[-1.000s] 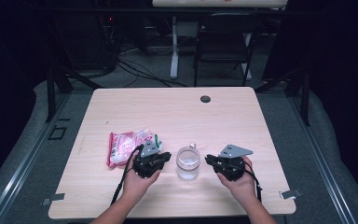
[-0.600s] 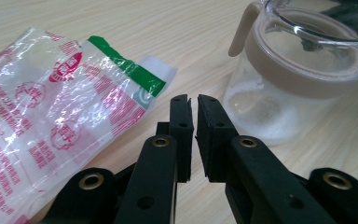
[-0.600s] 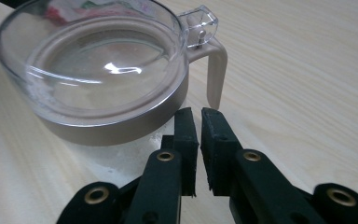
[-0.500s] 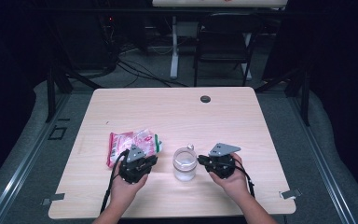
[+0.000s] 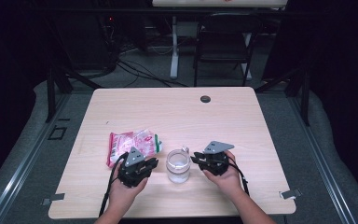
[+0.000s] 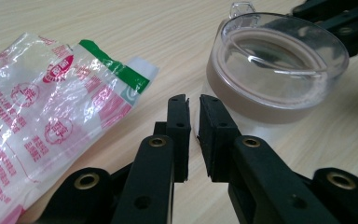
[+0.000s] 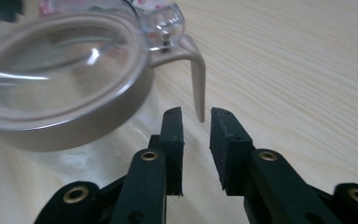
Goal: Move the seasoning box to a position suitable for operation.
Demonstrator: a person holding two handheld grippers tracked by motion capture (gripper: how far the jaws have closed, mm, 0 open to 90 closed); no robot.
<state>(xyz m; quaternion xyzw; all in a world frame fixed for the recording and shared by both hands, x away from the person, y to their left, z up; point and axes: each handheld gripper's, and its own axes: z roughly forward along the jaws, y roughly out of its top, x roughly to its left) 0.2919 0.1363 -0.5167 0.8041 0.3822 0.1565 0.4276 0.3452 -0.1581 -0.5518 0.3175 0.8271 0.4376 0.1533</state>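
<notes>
I hold a gripper in each hand at the near edge of the table [image 5: 261,121], low in the high view, with a clear glass jar [image 5: 177,166] standing between them just below the middle of the frame. My left gripper [image 5: 153,162] sits lower left of the jar, its jaws pointing toward the jar and standing just apart from it; in the left gripper view the jaws [image 6: 193,105] stand narrow, a thin slit between the pads, with nothing in the gap. There the jar [image 6: 279,60] fills the upper right, its clear lid seated in a tan collar, and a crinkled clear packet with red print and a green stripe [image 6: 51,107] lies flat on the table at the left. In the high view that packet [image 5: 133,143] lies up and left of my left gripper. My right gripper [image 5: 196,159] comes at the jar from the right; its jaws have just been opening and now stand a little apart with nothing pressed between them. In the right gripper view the jar [image 7: 60,79] takes the upper left, and its tan latch lever [image 7: 196,79] hangs down just beyond the gap between my jaws [image 7: 196,116], not touching either pad.
</notes>
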